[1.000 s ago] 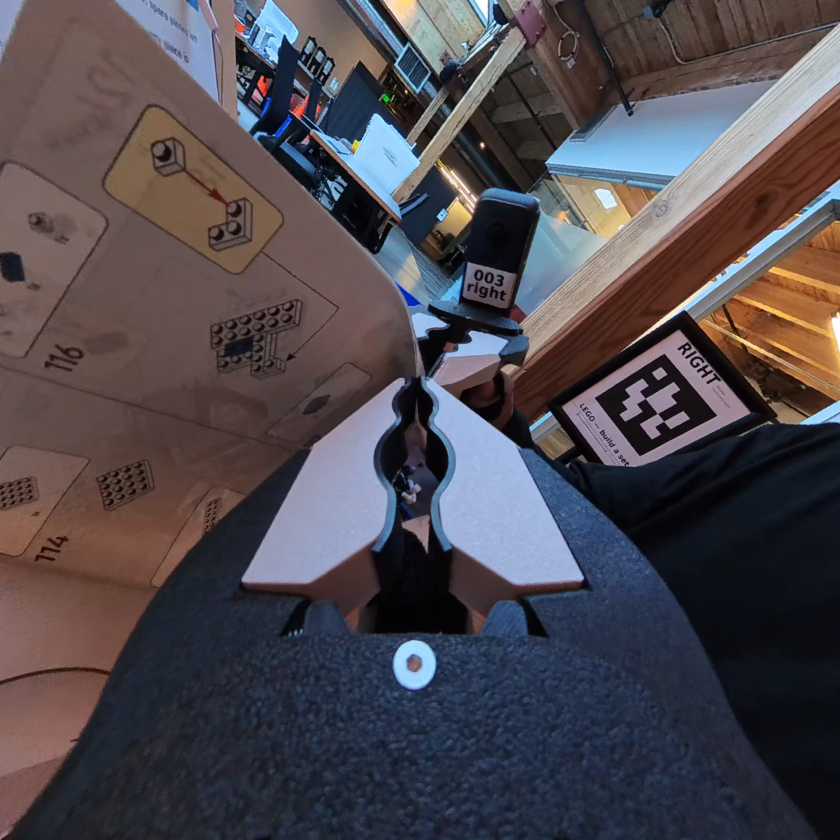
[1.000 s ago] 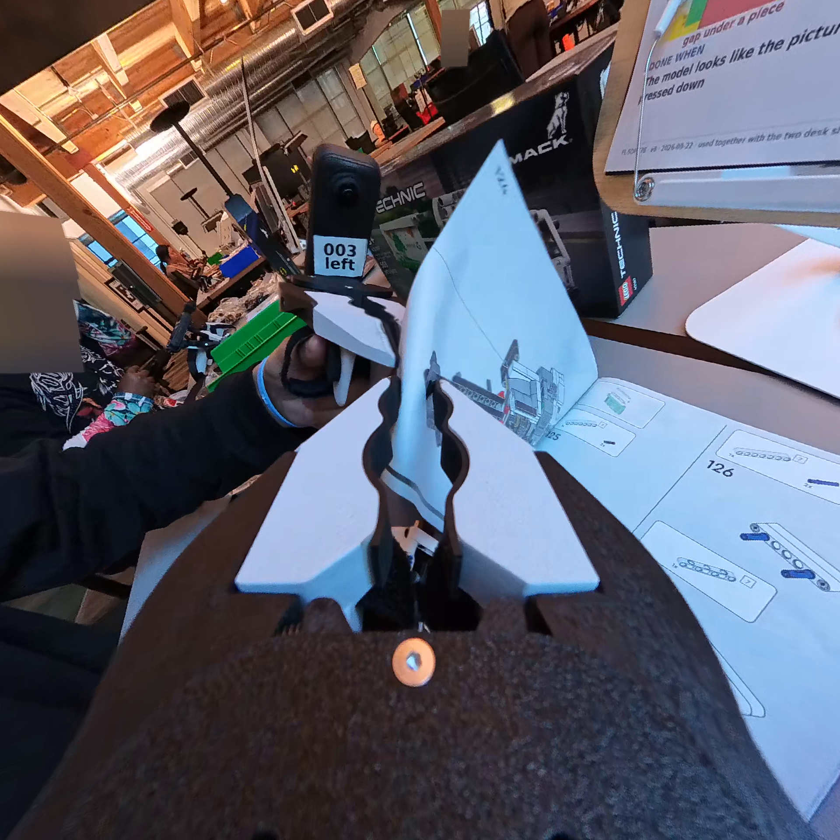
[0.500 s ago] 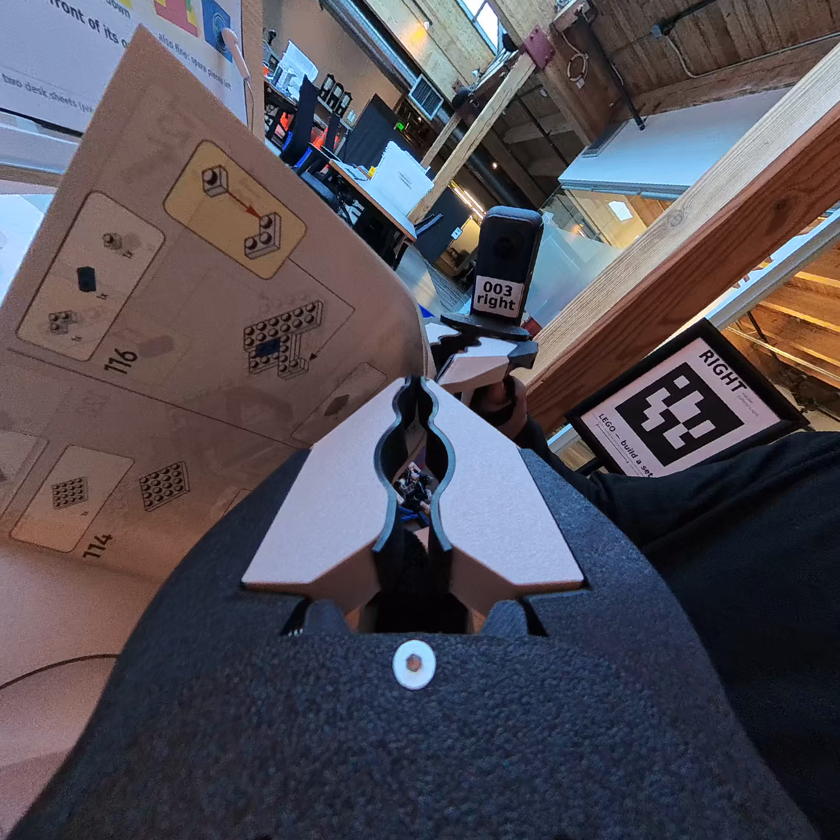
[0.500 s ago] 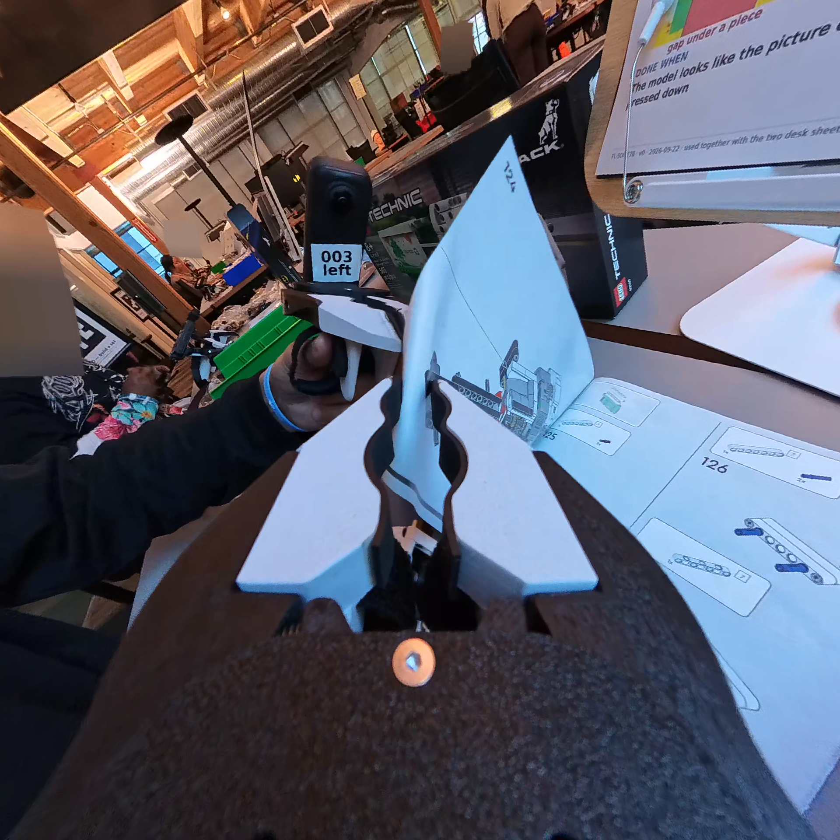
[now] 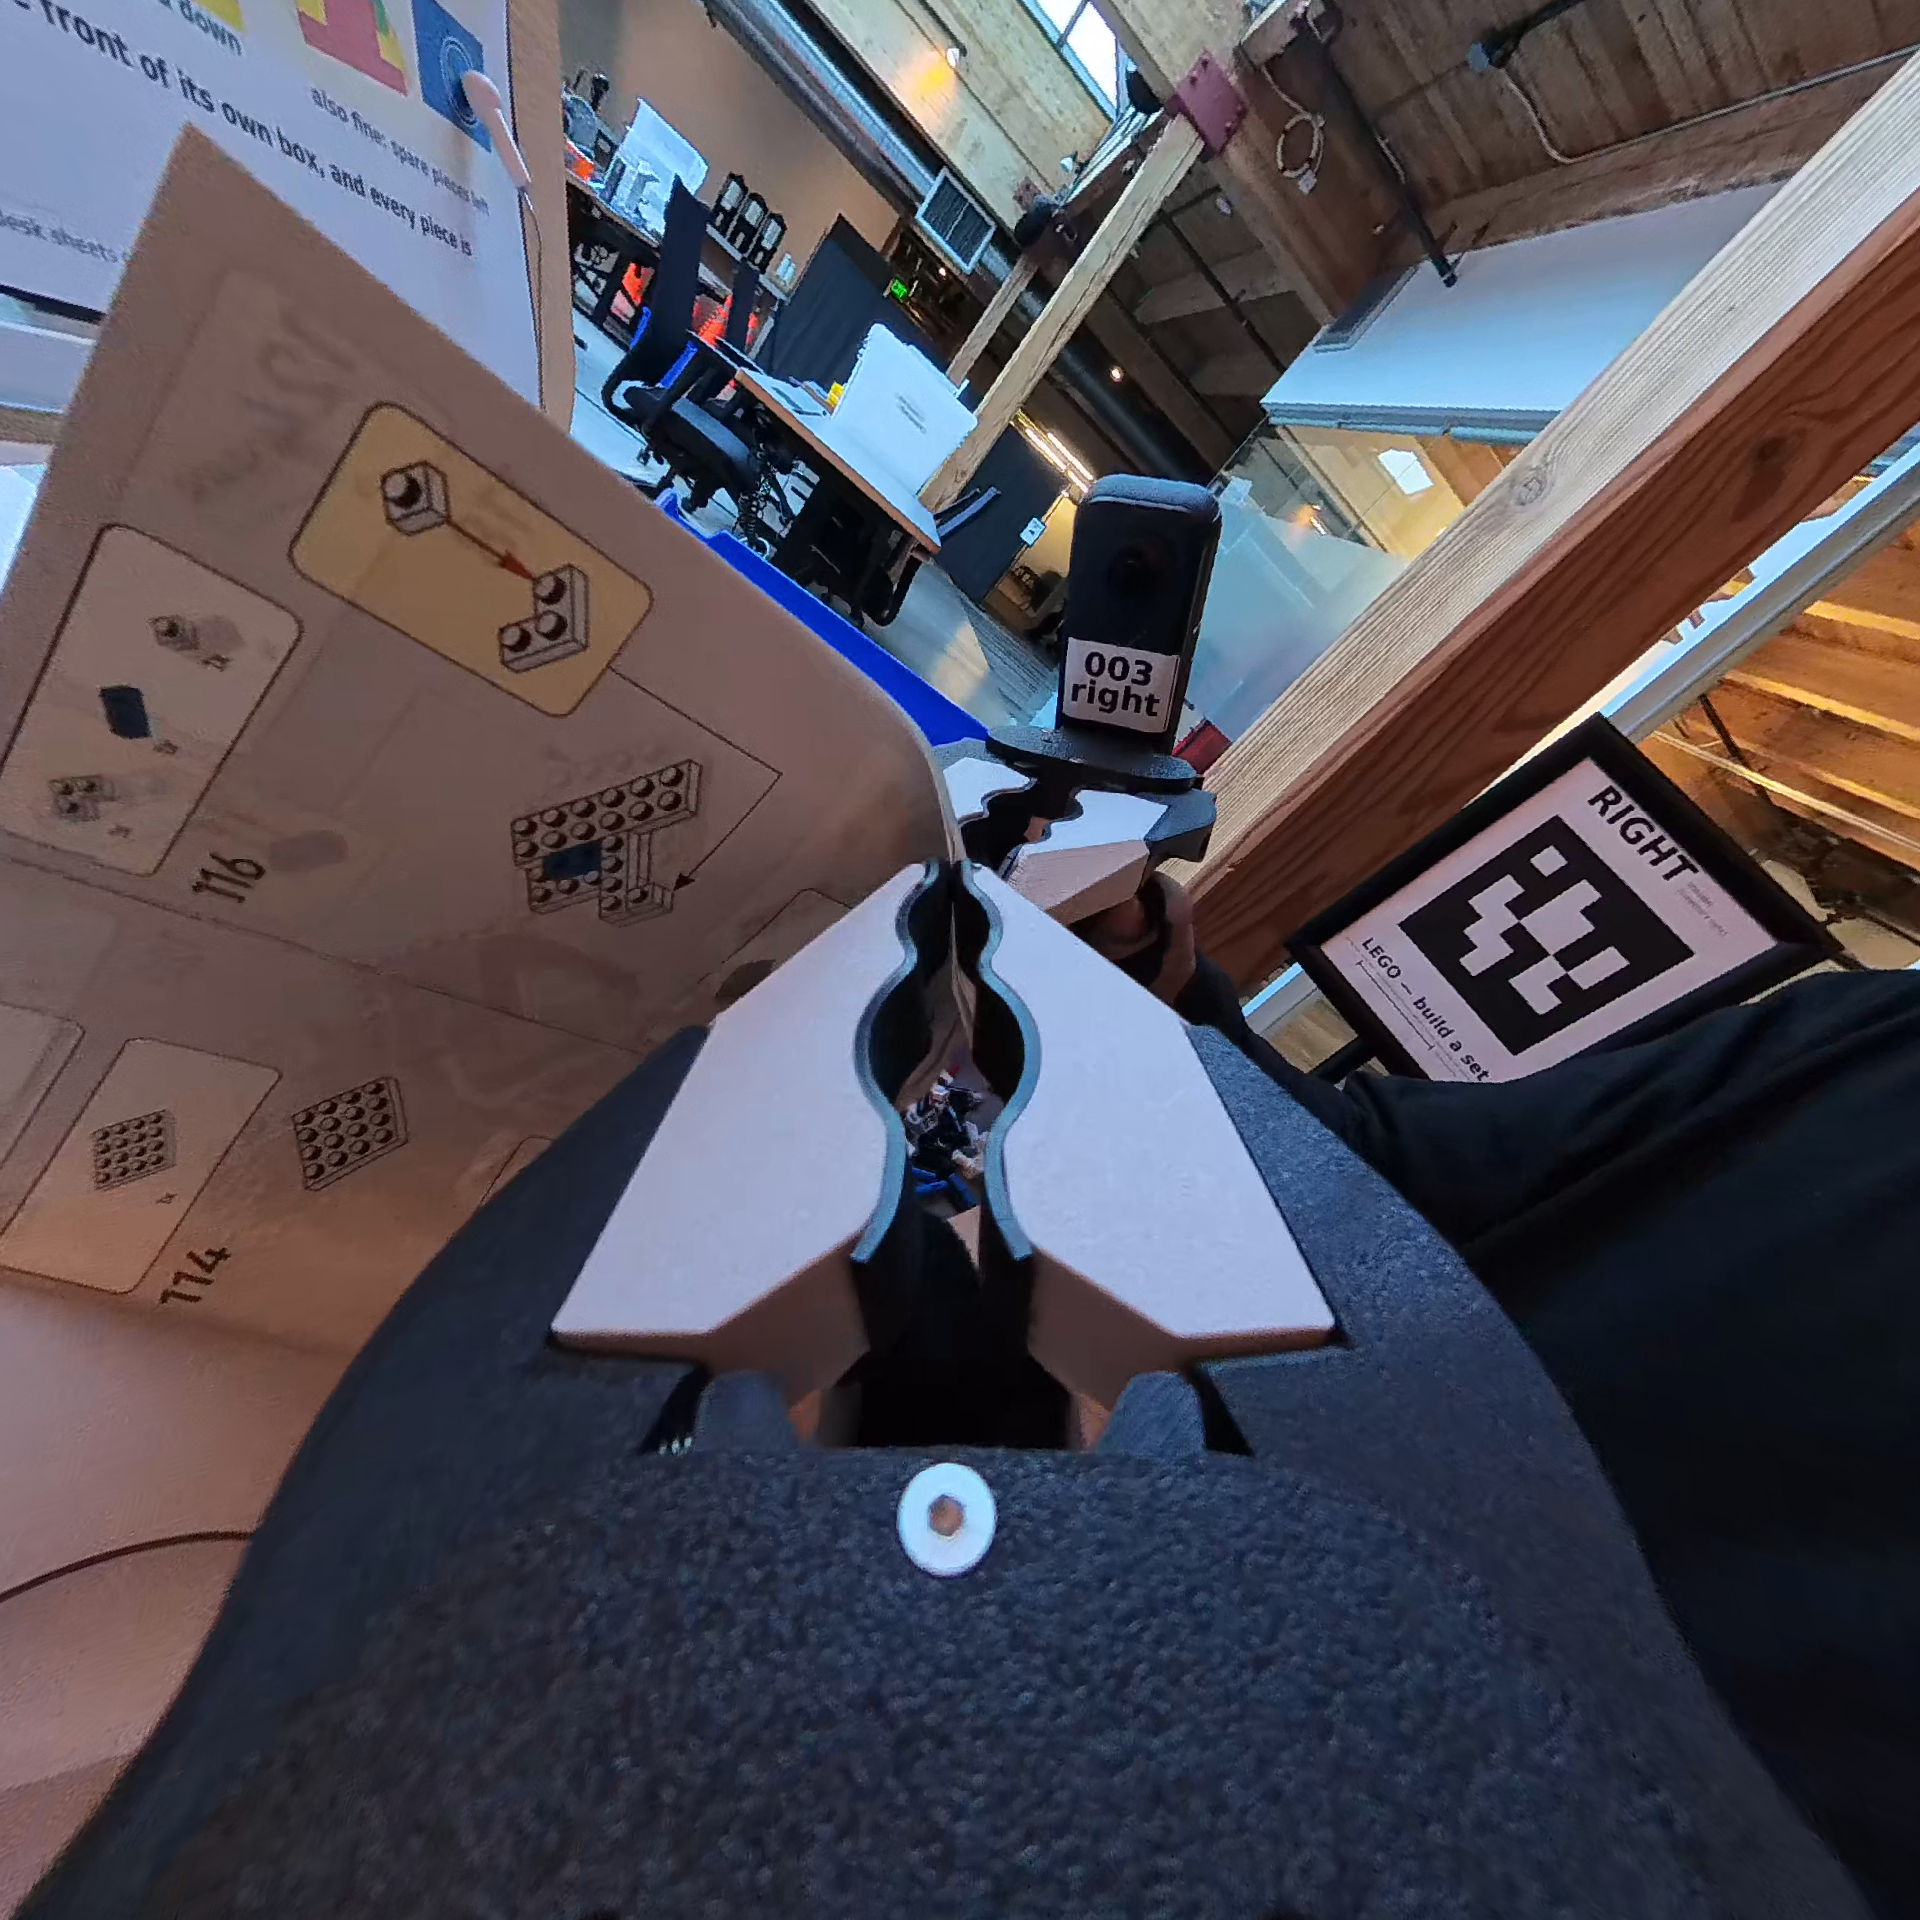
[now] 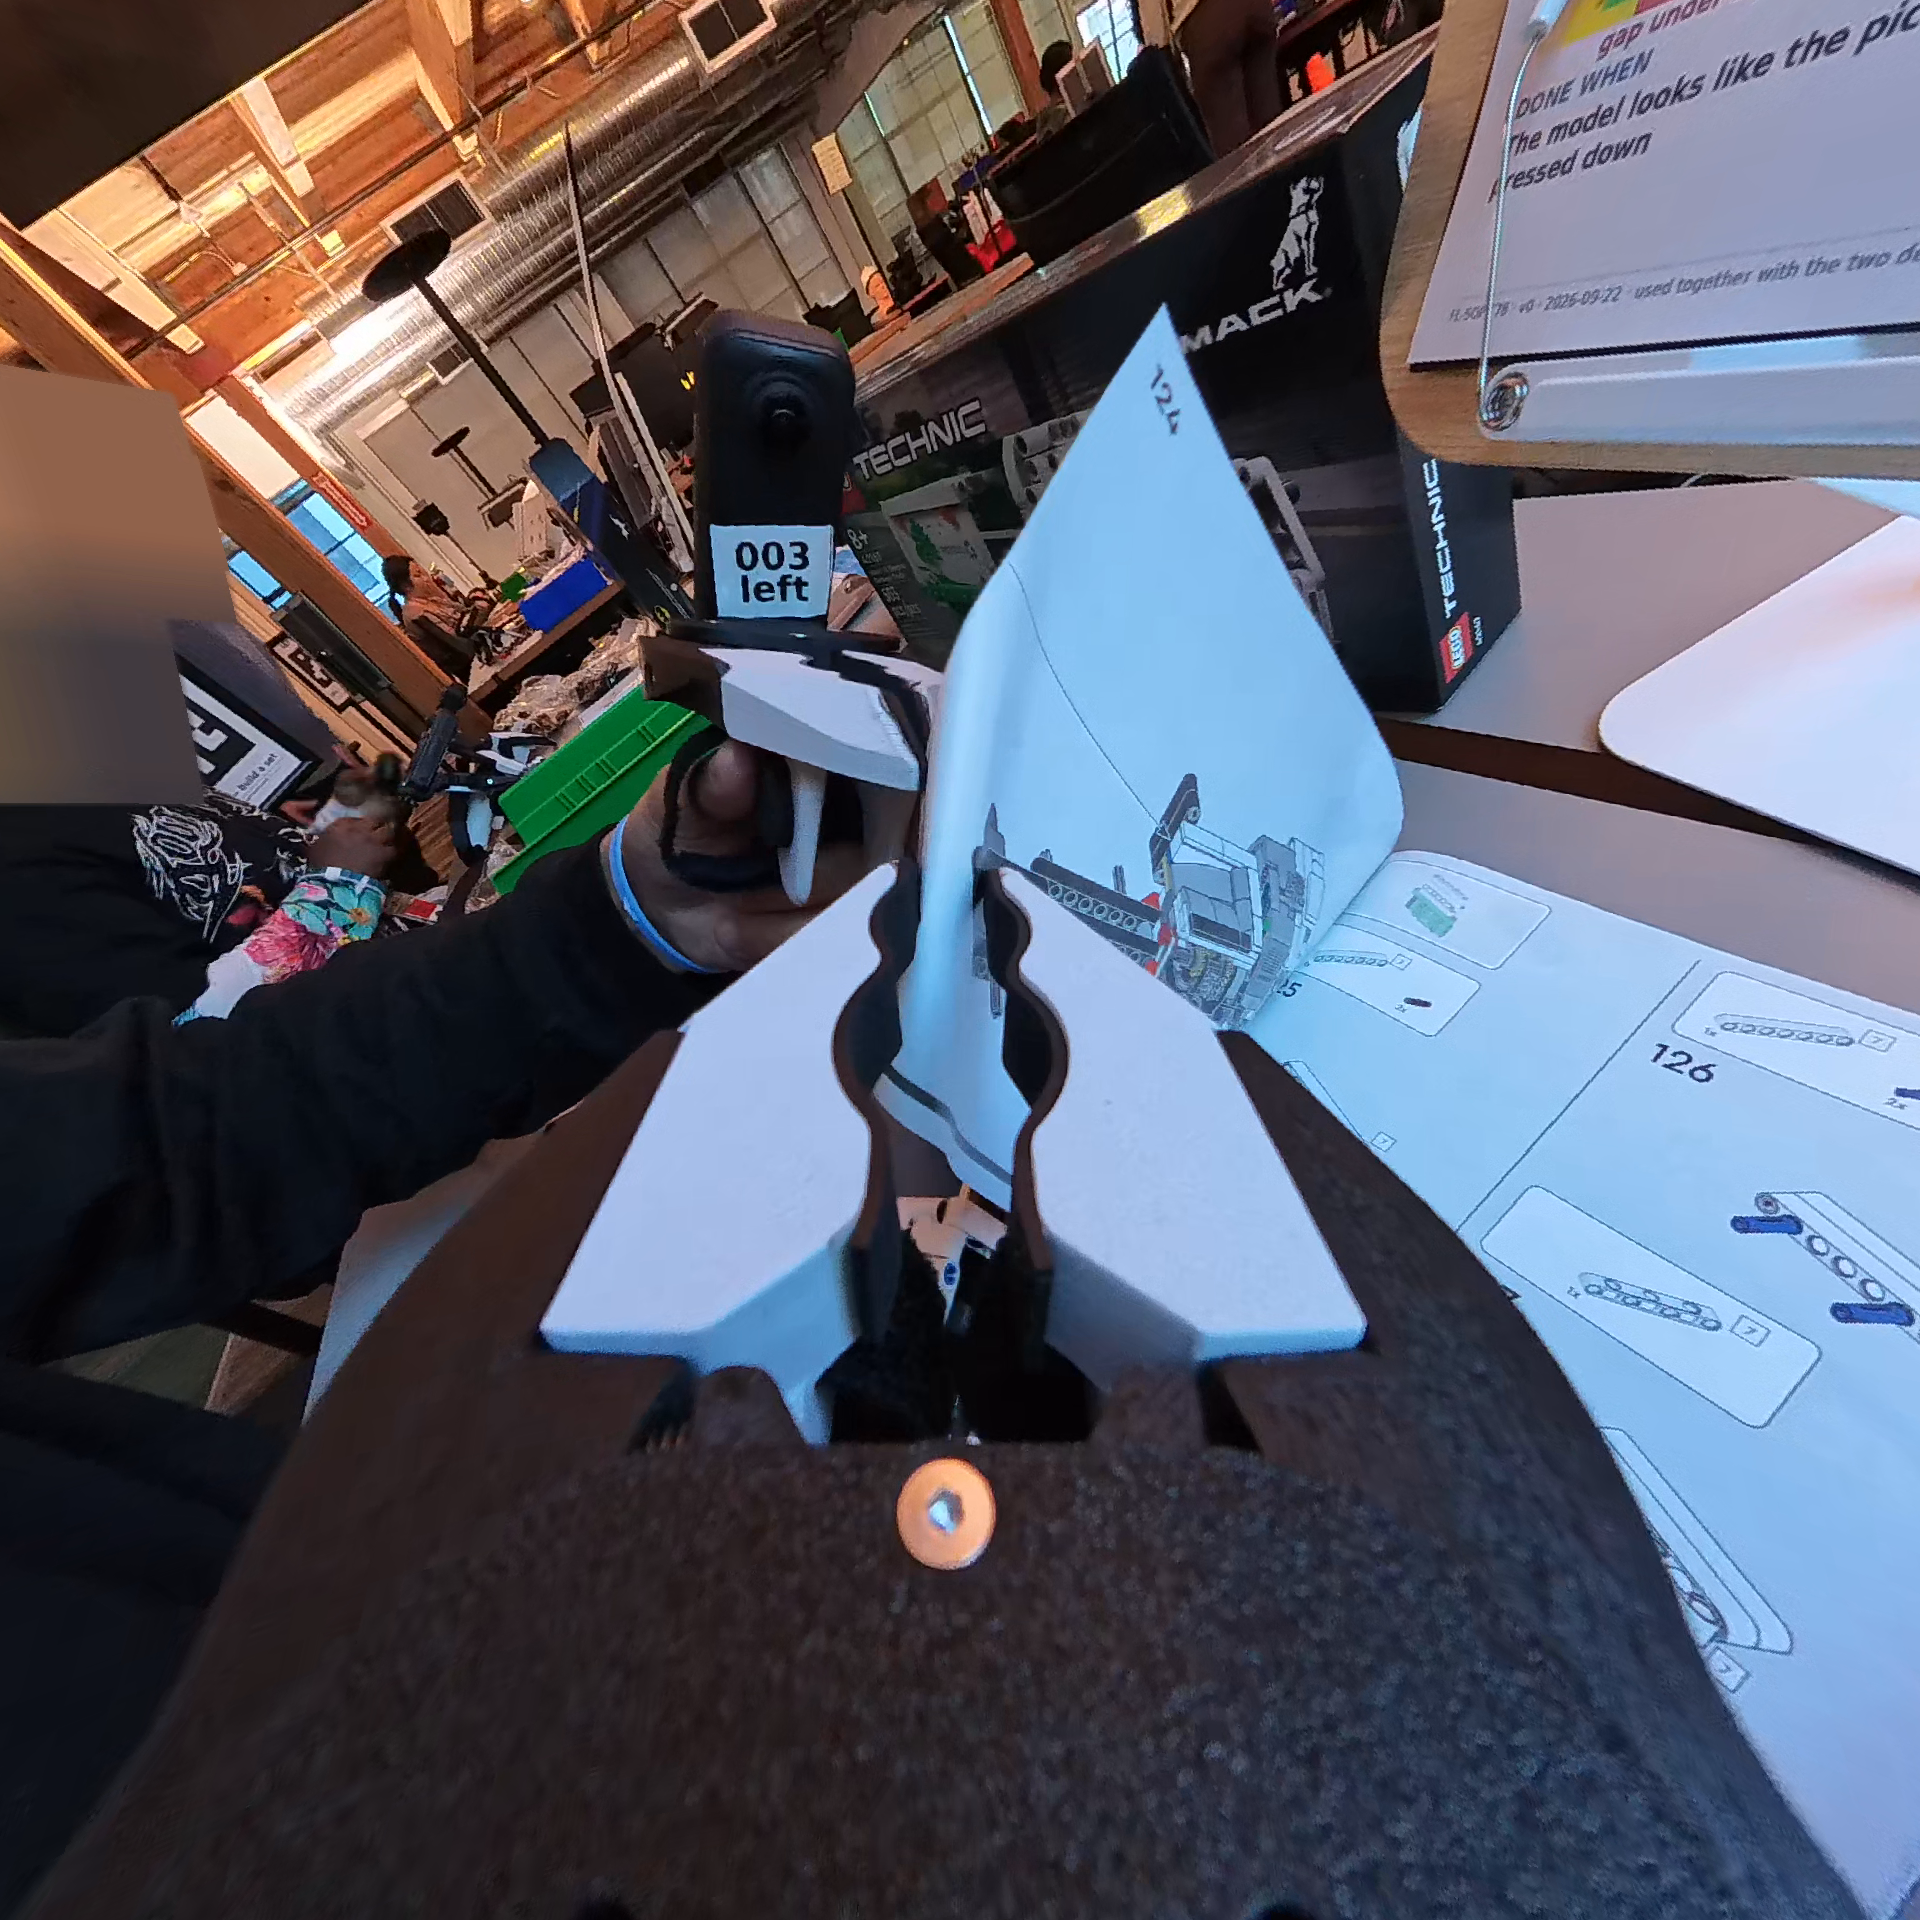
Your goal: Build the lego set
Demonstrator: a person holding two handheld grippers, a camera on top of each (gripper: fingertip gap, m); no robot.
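The instruction booklet lies open on the table (image 6: 1662, 1143). One of its pages (image 6: 1122, 727) is lifted upright. My right gripper (image 6: 940, 883) is shut on that page's lower edge, and the paper runs between the fingers. My left gripper (image 5: 951, 878) is shut on the same page (image 5: 416, 727) at its edge. The page rises to its left, printed with build steps. Each gripper shows in the other's view: the right one (image 5: 1023, 821), the left one (image 6: 909, 717), both at the page. Small loose lego pieces (image 5: 940, 1127) show through the left jaws' gap.
A black lego set box (image 6: 1299, 416) stands behind the booklet. A sign on a wooden stand (image 6: 1714, 208) is at the back right, above a white board (image 6: 1787, 707). A green bin (image 6: 592, 769) sits at the left. A framed marker sign (image 5: 1538, 935) leans by a wooden beam (image 5: 1558, 582). Left and right tips are no more than a few centimetres apart.
Both grippers keep hold of the page. In the left wrist view the page has sunk lower in the picture, and the sign behind it has come into sight above it.
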